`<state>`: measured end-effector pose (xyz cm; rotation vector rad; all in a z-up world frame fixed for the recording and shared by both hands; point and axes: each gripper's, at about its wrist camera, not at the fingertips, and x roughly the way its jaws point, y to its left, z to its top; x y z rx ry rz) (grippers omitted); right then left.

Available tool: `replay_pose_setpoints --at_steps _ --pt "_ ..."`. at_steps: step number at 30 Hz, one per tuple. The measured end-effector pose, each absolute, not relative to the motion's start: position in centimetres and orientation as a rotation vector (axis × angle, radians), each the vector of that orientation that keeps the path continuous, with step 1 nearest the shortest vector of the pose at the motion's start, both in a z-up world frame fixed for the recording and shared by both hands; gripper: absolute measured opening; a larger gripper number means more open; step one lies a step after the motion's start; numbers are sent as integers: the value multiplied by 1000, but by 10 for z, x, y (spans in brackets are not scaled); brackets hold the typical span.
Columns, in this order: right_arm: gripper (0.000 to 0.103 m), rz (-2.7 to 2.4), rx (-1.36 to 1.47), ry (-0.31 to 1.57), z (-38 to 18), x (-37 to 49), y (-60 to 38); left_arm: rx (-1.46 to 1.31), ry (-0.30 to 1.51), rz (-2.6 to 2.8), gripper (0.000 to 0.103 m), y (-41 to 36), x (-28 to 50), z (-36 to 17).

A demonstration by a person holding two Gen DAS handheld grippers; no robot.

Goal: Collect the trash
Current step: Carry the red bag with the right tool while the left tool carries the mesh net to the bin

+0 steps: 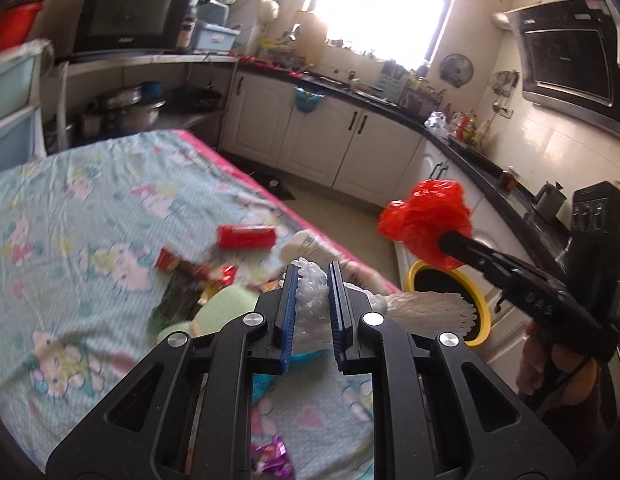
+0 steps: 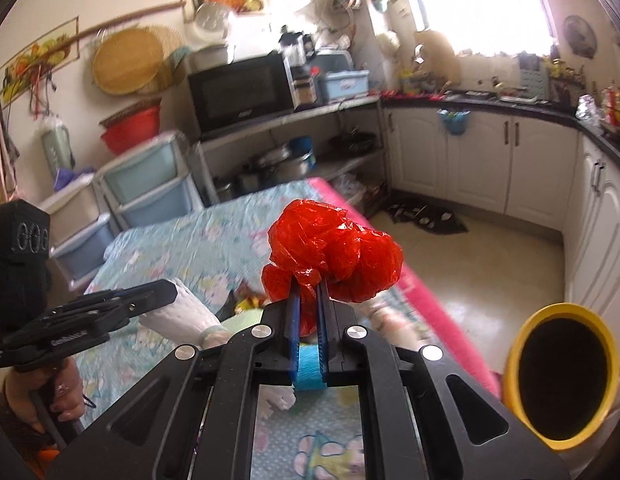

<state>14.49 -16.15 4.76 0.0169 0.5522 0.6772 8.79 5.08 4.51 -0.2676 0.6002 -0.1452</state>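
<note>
My left gripper (image 1: pixel 313 280) is clamped on a crumpled white plastic bag (image 1: pixel 314 291), the blue pads pinching its bunched top. Seen from the right wrist, that bag (image 2: pixel 178 312) runs long and roughly level, its gathered end in the jaws and its wider, pale-green-edged end toward the middle of the table. My right gripper (image 2: pixel 308 288) is closed on a red plastic bag (image 2: pixel 333 256), which balloons up and forward from the pads as a round wad with no clear long axis (it looks the same from the left wrist, a red ball (image 1: pixel 425 220) at the gripper's tip). Both bags are held above the table (image 1: pixel 70 208), which is covered with a light blue cartoon-print cloth edged in pink.

Just under and beyond the left gripper, loose trash lies on the cloth: a pale green piece (image 1: pixel 218 312), dark and red wrappers (image 1: pixel 198 280), then a red carton (image 1: pixel 246 236) lying flat with its long axis running across the view. A shiny purple wrapper (image 1: pixel 270 456) sits nearest, between the gripper's arms.

Off the table's right edge stands a yellow-rimmed bin (image 2: pixel 561 372), its mouth open toward me; the inside is dark and I cannot tell what it contains. It sits below the red bag in the left view.

Farther off, white cabinets (image 2: pixel 489 160) run under a black counter.
</note>
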Motion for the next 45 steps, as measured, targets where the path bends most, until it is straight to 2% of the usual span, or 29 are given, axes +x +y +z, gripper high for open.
replay_pose_setpoints --at_steps 10,19,34,45 --pt "7 516 72 457 78 139 -237 -184 607 -263 10 -9 102 67" --pt "7 378 134 458 70 143 -295 -174 632 -281 10 -54 131 48" --pt "7 173 210 609 7 173 -385 -101 626 -239 10 -157 189 3" --pt "7 65 170 742 -52 205 -406 -4 671 -192 11 -226 239 -45"
